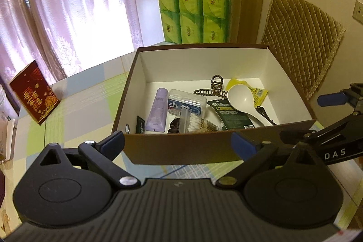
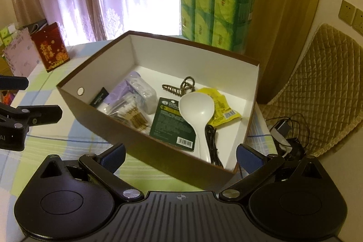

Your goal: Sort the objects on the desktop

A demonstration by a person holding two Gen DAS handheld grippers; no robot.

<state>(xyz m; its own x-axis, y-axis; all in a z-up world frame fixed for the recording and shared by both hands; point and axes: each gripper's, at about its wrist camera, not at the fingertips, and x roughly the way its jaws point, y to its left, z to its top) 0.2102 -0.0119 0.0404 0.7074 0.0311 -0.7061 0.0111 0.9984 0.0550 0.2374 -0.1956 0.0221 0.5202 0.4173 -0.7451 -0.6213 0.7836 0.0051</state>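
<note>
Left gripper (image 1: pixel 178 142) and right gripper (image 2: pixel 180 155), jaws wide and empty, hover before the box (image 1: pixel 181 149) holding the sorted items; a low sweep could knock its near wall.

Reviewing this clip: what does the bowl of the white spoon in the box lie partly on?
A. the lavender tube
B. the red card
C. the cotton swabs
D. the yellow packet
D: in the right wrist view the white spoon has its bowl overlapping the yellow packet inside the brown box, well away from the lavender tube.
</note>
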